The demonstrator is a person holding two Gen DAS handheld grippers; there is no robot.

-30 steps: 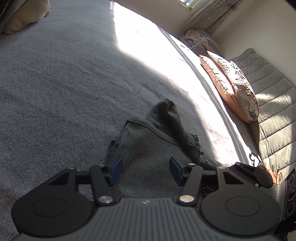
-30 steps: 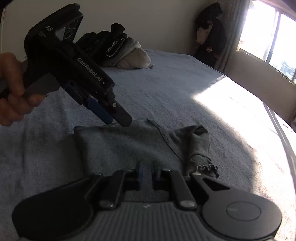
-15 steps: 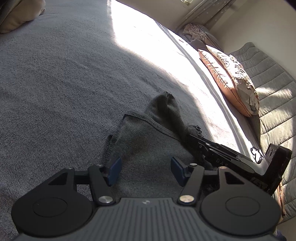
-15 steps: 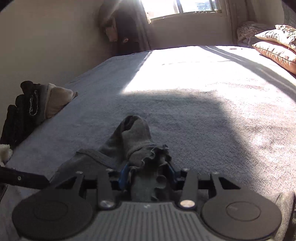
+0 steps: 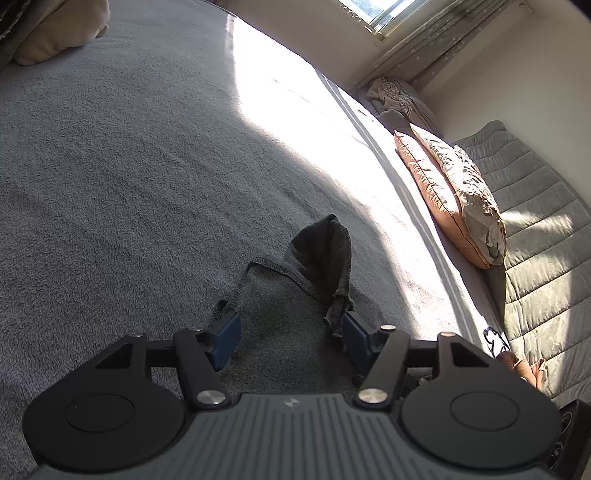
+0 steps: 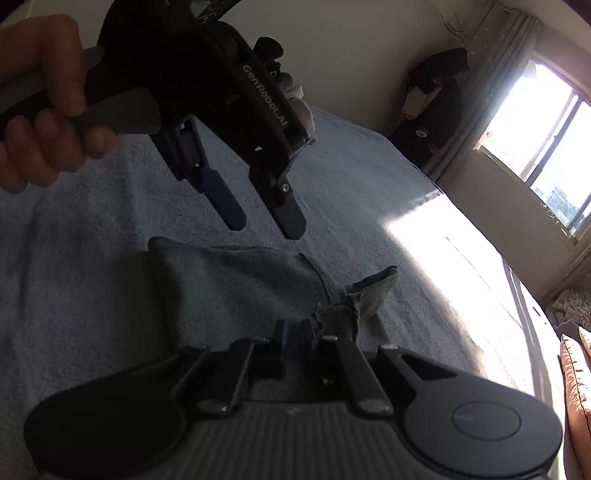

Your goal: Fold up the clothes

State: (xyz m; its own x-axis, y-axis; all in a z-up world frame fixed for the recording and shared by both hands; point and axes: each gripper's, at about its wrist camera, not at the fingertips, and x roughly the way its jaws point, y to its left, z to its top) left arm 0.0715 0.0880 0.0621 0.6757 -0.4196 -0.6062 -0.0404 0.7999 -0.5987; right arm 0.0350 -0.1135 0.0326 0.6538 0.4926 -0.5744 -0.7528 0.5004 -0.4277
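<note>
A small dark grey garment (image 5: 288,310) lies on the grey bed cover, with a stitched edge and a raised sleeve-like flap (image 5: 325,243). My left gripper (image 5: 291,339) is open and empty, hovering just above the garment; it shows in the right wrist view (image 6: 266,221) above the cloth's far edge. The garment also shows there (image 6: 236,284). My right gripper (image 6: 295,332) is shut on the garment's ruffled edge (image 6: 336,314) and lifts it slightly.
The grey fleece bed cover (image 5: 110,166) spreads all around, sunlit at the far right. Two pillows (image 5: 450,199) lean on a quilted headboard (image 5: 535,221). A pile of clothes (image 5: 55,33) sits at the far left corner. A window (image 6: 546,147) is behind.
My right gripper has closed on the garment's ruffled edge and swung round with it, lifting the flap. The left gripper stays open over the cloth, a little higher.
</note>
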